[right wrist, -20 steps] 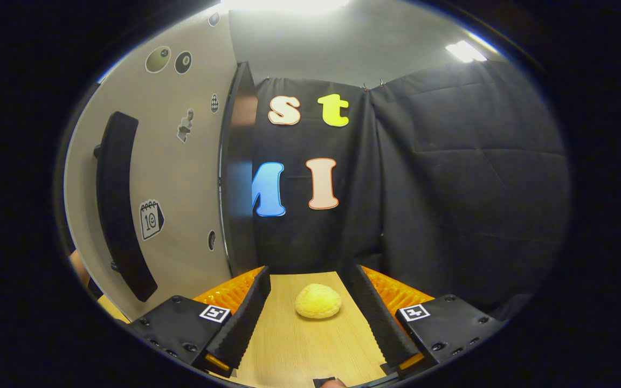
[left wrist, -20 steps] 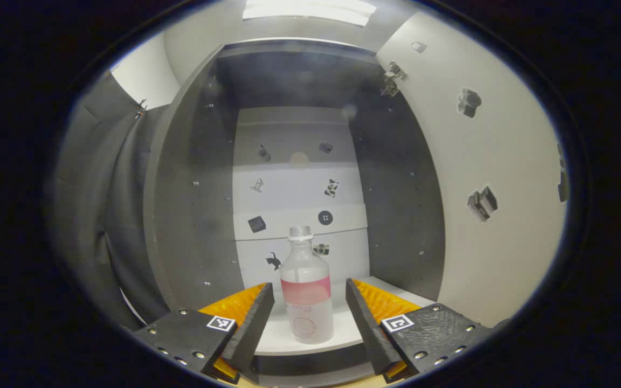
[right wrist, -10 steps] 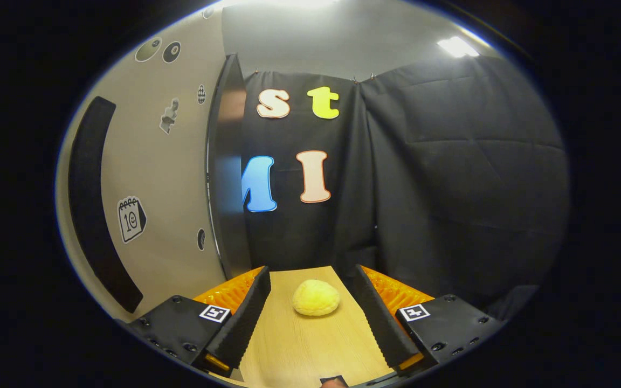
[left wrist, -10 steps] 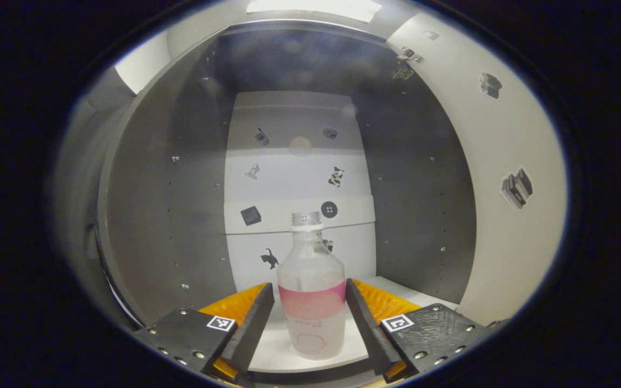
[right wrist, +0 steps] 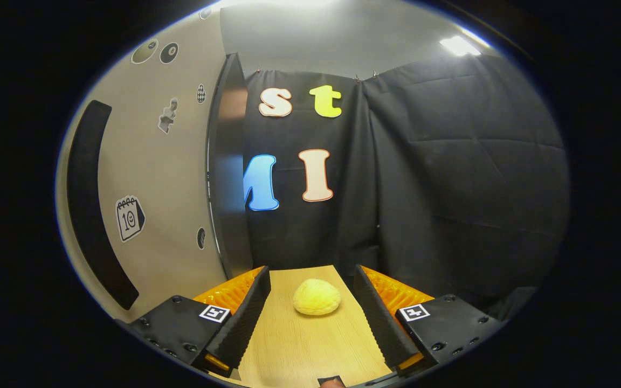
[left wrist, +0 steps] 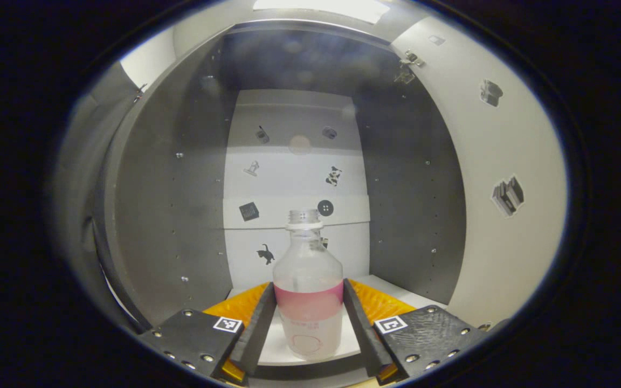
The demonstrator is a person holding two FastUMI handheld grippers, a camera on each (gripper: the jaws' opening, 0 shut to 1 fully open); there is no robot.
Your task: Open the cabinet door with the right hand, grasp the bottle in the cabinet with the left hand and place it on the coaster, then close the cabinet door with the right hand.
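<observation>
Left gripper (left wrist: 309,302) jaws flanking upright bottle (left wrist: 308,285)

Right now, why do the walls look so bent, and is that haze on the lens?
Left gripper view: fisheye bows the cabinet sides; a pale haze veils its dark top, while the bottle stays sharp. Right gripper view: the door curves too; a ceiling light glares.

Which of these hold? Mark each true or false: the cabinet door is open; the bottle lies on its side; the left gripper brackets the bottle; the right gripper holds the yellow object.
1. The cabinet door is open. True.
2. The bottle lies on its side. False: it stands upright on the cabinet shelf.
3. The left gripper has a finger on each side of the bottle. True.
4. The right gripper holds the yellow object. False: it is open, and the object rests on the table.
</observation>
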